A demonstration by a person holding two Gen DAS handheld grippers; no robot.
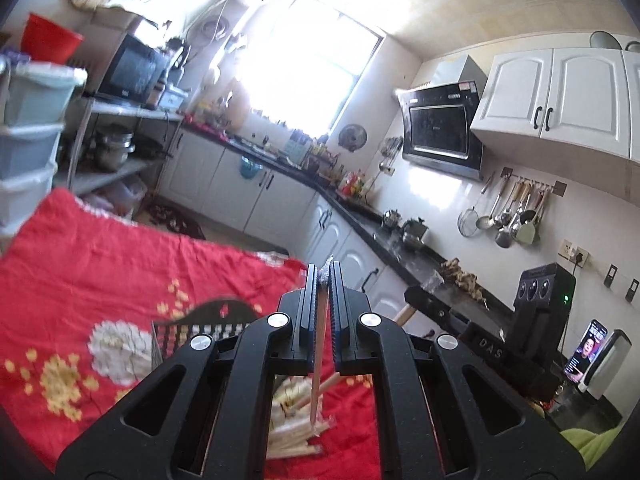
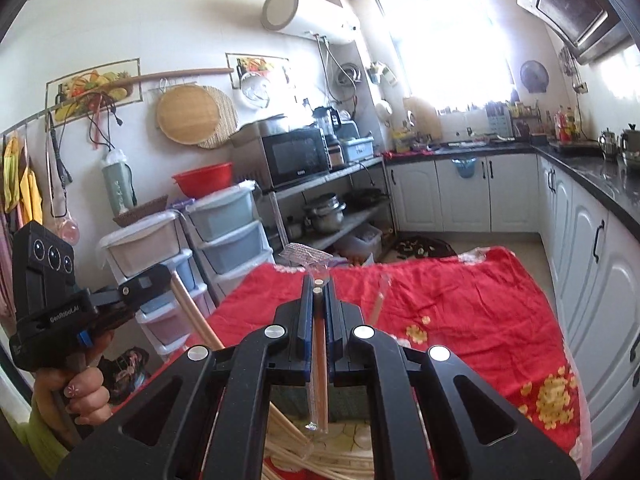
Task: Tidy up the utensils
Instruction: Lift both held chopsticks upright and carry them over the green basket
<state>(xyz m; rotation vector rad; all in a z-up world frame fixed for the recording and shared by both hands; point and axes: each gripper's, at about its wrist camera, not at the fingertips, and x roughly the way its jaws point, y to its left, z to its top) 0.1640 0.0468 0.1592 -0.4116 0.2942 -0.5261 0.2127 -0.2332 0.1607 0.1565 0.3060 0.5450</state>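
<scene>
**Chopsticks clamped in both grippers**

Two grippers are seen, each closed on wrapped chopsticks. In the left gripper [image 1: 325, 280] one thin wooden chopstick [image 1: 319, 364] is clamped between the ribbed black fingers, with crinkled clear wrap at the tips. In the right gripper [image 2: 319, 286] a pair [image 2: 319, 360] in a clear sleeve is clamped; two round ends are counted at the fingertips. Below, a pile [image 1: 296, 428] of pale wrapped sticks is laid on the red flowered cloth [image 1: 100, 280]. A dark slatted basket [image 1: 200, 326] is seen beyond the pile.
</scene>
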